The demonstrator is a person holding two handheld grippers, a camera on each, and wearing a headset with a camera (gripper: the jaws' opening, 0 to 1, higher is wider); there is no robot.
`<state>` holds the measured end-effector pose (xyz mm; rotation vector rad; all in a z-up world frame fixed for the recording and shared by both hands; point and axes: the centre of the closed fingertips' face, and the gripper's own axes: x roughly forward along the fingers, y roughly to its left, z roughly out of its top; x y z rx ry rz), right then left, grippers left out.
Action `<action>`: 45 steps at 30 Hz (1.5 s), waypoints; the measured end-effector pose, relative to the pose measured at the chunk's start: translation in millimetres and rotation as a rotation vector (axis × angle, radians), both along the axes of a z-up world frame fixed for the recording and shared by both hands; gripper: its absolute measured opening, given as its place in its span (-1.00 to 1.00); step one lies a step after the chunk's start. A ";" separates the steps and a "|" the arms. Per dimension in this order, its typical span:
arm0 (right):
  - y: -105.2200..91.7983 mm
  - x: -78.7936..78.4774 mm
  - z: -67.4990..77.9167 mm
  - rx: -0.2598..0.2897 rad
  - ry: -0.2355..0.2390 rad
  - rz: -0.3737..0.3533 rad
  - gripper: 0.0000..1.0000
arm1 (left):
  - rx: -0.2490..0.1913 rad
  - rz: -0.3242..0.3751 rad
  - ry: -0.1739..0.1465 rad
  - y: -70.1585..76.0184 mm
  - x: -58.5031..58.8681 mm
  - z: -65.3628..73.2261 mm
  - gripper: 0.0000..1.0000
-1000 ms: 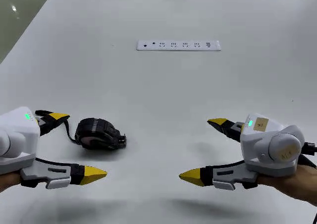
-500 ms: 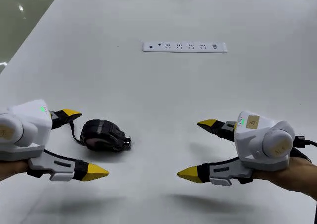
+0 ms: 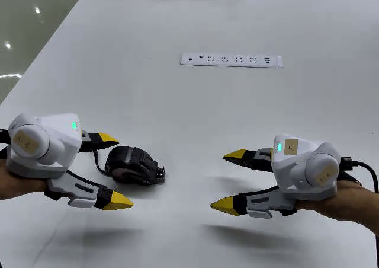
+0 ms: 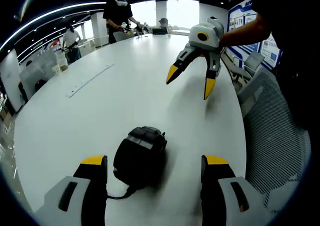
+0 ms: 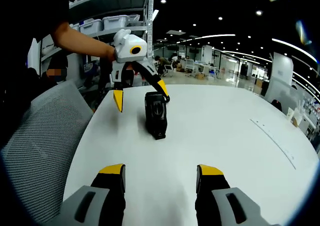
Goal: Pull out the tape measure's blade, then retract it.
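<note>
A white counter [image 3: 177,102] seen from above, with a person holding a gripper in each hand at the near edge. At the near left, the left gripper [image 3: 117,171] is released, its two yellow-tipped jaws spread wide. Between them lies the black tape measure [image 3: 133,164], resting on the counter with its blade fully wound in. The jaws flank the case and do not appear to touch it. A thin black strap [image 3: 96,161] loops from the case toward the far jaw. The small blade tab at the case's right end faces the right gripper [image 3: 222,181], which hovers well apart at the near right, also released with its jaws wide and holding nothing. A white power strip [image 3: 231,60] lies far back on the counter. Likely risks: the left jaws could slip off the rounded case or pinch the strap. A loose hold would let the case drag when the blade is pulled. The tab is small and easy to miss.
</note>
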<state>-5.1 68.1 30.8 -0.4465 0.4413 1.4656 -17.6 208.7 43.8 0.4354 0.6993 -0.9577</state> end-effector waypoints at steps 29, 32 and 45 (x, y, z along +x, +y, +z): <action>58.8 5.7 -18.8 -0.073 -0.045 0.185 -0.49 | 0.277 -0.231 0.037 8.7 15.4 -16.5 -0.29; 64.8 7.4 -20.8 -0.082 -0.049 0.189 -0.52 | 0.306 -0.254 0.040 9.7 15.8 -17.2 -0.32; 84.3 8.9 -29.1 -0.111 -0.037 0.207 -0.61 | 0.369 -0.287 0.069 13.5 15.4 -17.6 -0.42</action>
